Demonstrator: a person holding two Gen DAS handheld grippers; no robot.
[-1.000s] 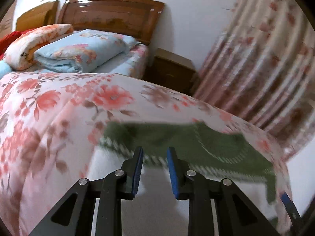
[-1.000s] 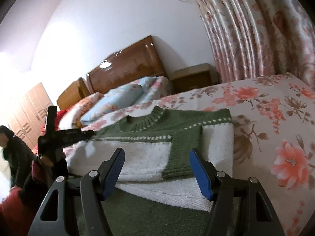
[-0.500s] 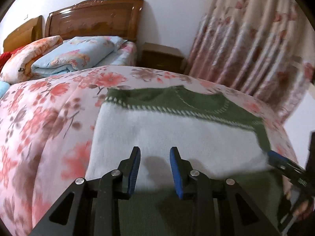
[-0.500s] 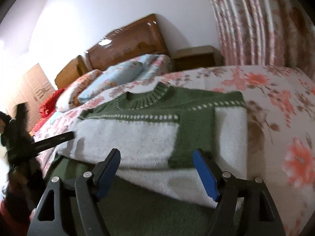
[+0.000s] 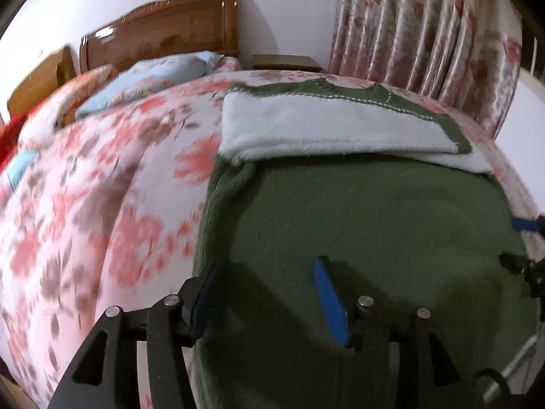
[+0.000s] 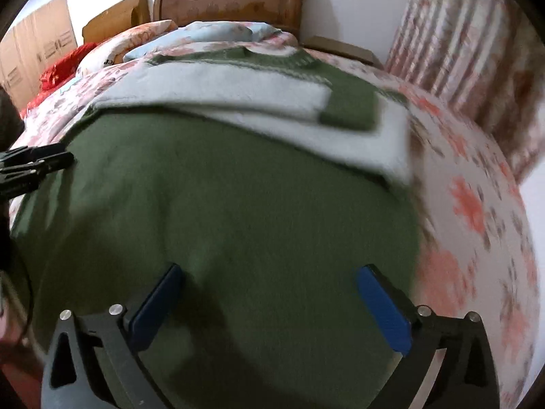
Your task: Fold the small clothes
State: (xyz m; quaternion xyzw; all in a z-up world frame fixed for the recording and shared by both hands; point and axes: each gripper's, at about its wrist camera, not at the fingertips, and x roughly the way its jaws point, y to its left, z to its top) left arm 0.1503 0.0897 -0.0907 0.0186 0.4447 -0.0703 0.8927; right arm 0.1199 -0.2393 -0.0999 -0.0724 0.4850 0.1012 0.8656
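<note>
A bed covered by a floral quilt (image 5: 102,204) was seen filling both views, with a wooden headboard (image 5: 163,30) at its far end and a flowered curtain (image 5: 425,34) hanging along one side. A folded blue quilt (image 5: 153,75) was piled near the headboard, and a small bedside cabinet (image 5: 286,62) was set between bed and curtain. The green and white sweater (image 5: 357,211) was laid flat on the floral quilt near the bed's close edge, its collar turned toward the headboard; its white sleeves (image 5: 323,126) were folded across the chest, so that a white band lay above the plain green lower body. The left gripper (image 5: 269,289) was held above the sweater's lower left part, near its side edge; its jaws had just been opening and stood apart, nothing being pinched between them, only the green knit being seen beneath. The right gripper (image 6: 269,296) was held above the lower right part of the sweater with its blue pads (image 6: 381,310) spread wide and released, no cloth being gripped. The tip of the left gripper was caught at the left edge of the right wrist view, and the quilt was blurred in both views.
</note>
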